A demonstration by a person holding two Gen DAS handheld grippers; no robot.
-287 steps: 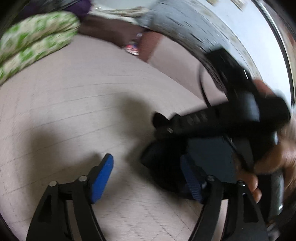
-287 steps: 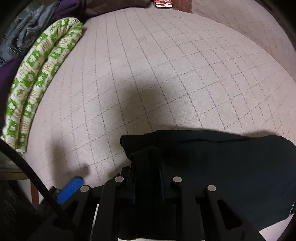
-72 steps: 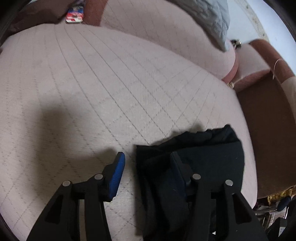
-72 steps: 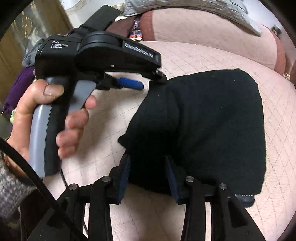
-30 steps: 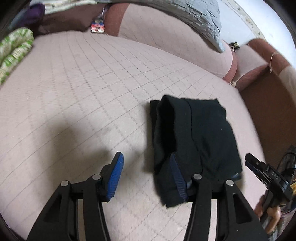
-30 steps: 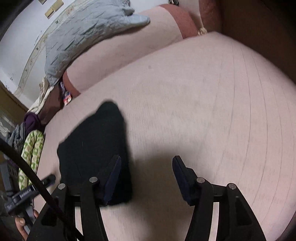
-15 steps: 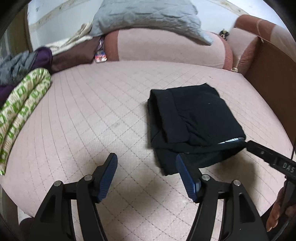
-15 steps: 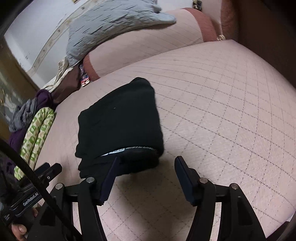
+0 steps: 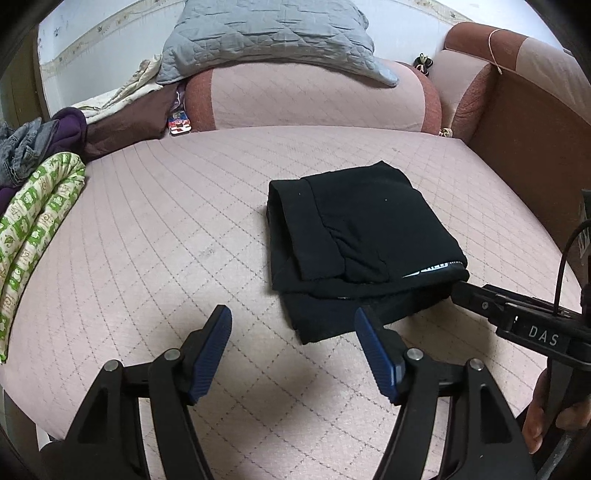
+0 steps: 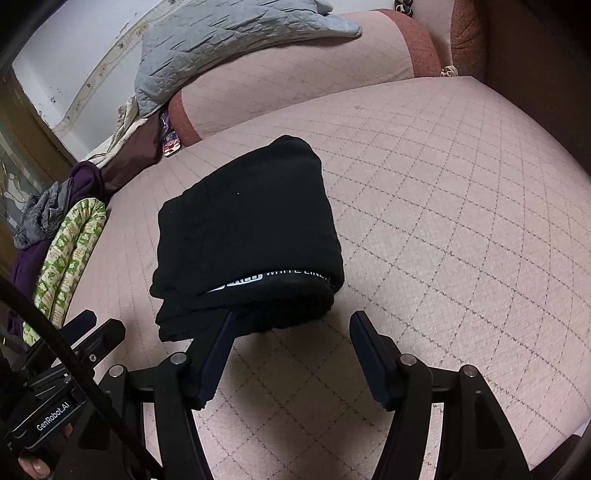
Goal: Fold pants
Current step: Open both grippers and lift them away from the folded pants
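On top of the big pink quilted sofa seat [image 9: 155,229] lie the folded black pants [image 9: 362,236], a soft square bundle near the middle. White letters on the waistband peek out from the near edge of the bundle. Behind the seat is the fat pink back cushion with red-brown ends [image 9: 314,99], and a grey quilted blanket [image 9: 266,33] hangs over it. At the far left side sits a rolled green and white patterned cloth [image 9: 33,229], next to a purple cloth and a crumpled grey one.

Close to the camera, the left gripper [image 9: 293,350] with blue pads stands wide apart with nothing in it. Only the pink seat shows between its fingers, and the pants lie just past its right finger. The right gripper [image 10: 290,354] is let go too. Its fingers are spread, and its left finger sits right at the near edge of the pants, holding nothing.
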